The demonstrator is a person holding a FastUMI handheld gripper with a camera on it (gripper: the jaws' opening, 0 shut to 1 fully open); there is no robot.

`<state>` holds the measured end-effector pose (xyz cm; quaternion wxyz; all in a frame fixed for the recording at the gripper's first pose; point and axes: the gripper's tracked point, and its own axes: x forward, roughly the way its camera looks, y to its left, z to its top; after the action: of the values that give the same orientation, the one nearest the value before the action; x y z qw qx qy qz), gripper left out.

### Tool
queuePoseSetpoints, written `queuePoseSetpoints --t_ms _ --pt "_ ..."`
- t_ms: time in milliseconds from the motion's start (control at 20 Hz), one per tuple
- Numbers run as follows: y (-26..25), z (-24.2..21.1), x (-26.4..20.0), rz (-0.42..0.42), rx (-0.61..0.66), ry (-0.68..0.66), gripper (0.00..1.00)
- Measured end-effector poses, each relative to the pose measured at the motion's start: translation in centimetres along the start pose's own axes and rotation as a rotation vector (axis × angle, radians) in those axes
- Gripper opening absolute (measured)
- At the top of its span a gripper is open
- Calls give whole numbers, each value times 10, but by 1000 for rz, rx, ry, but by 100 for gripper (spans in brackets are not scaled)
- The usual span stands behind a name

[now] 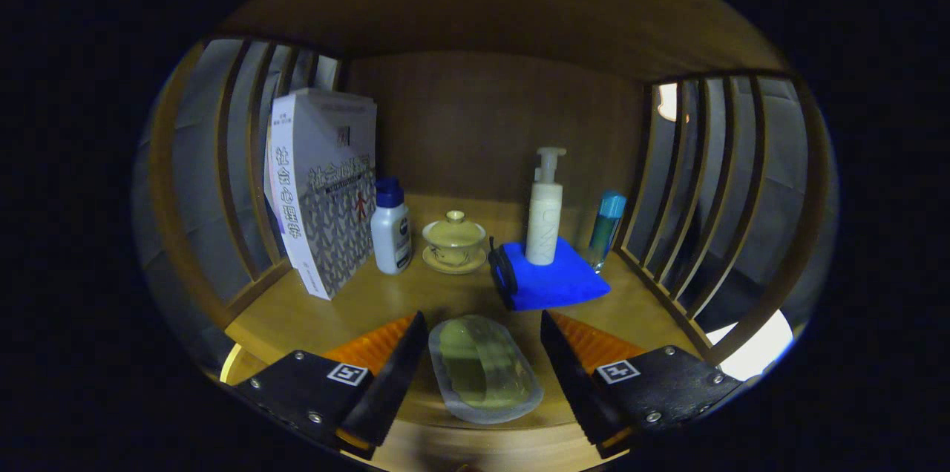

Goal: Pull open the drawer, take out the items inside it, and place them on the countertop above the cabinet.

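While the claw [482,353] stands wide open and grips nothing, a clear oval packet [484,368] lies flat on the worktop [356,309] between its fingers, touching neither; its long axis runs away from the claw toward the blue cloth [553,279] beyond, where a pump bottle [545,212] stands; seemingly set down with the other items, so the fingers straddle it loosely.

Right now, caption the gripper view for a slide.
Open gripper straddling a clear oval soap dish on the wooden countertop.
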<state>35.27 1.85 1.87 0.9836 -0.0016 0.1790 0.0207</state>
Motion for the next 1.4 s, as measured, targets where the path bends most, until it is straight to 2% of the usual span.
queuePoseSetpoints --t_ms 250,650,900,1100,1400 --pt "-2 17 -47 -35 34 -122 96" --pt "0 9 -128 -71 35 -249 96" --pt "4 -19 -161 -80 9 -271 96" --pt "8 -49 -181 -91 42 -293 96" --pt "12 -105 -197 -99 62 -258 96"
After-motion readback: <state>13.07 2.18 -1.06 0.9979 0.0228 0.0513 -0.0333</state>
